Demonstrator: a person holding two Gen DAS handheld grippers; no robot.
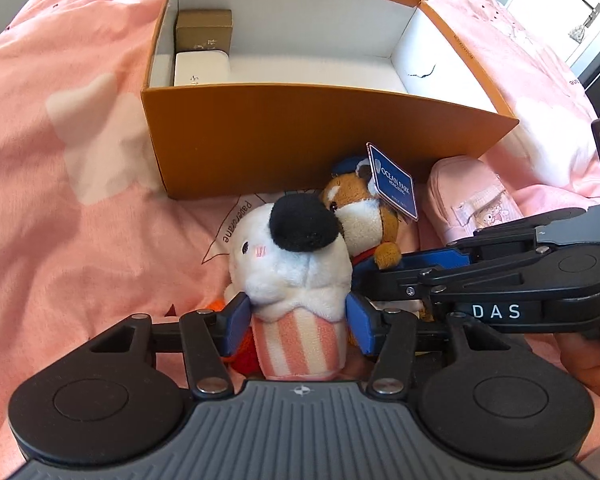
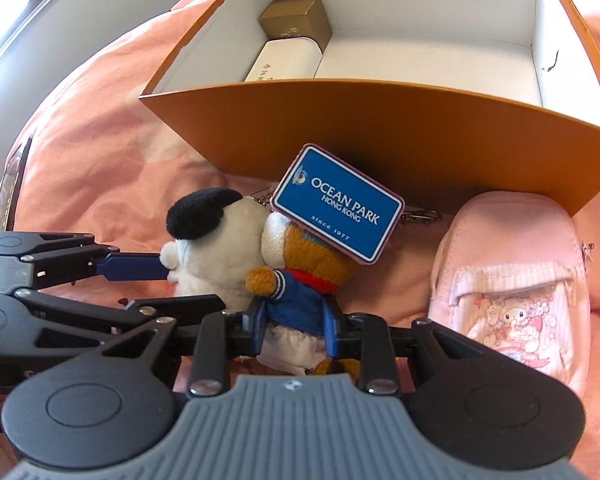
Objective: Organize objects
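Both sets of jaws were down among the toys on the pink bedspread (image 1: 80, 220). In the lower centre of the left wrist view, the left gripper (image 1: 298, 316) stood with its blue pads on either side of the white plush (image 1: 288, 264), a pale toy with a black cap and a pink-striped base. The pads sat just beside its flanks without visibly squeezing them, so the grip looked released. In the lower centre of the right wrist view, the right gripper (image 2: 296, 332) was clamped on the brown plush (image 2: 300, 280) at its blue jacket, the pads pressing into the fabric.

The two toys lay touching each other just in front of the orange box (image 1: 300, 140), which filled the upper middle of both views. Inside it, at its left end, sat a gold box (image 1: 204, 28) and a white case (image 1: 200, 68); the rest was bare. A pink pouch (image 2: 512, 292) lay at the right, against the box wall.

Several things could go wrong from here. With the toys pressed together, lifting one might drag the other. The blue tag (image 2: 338, 204) and its metal clip could snag on the box rim. The grippers were crossed close, so either could knock the other. The soft plush might slip from a shallow pinch.
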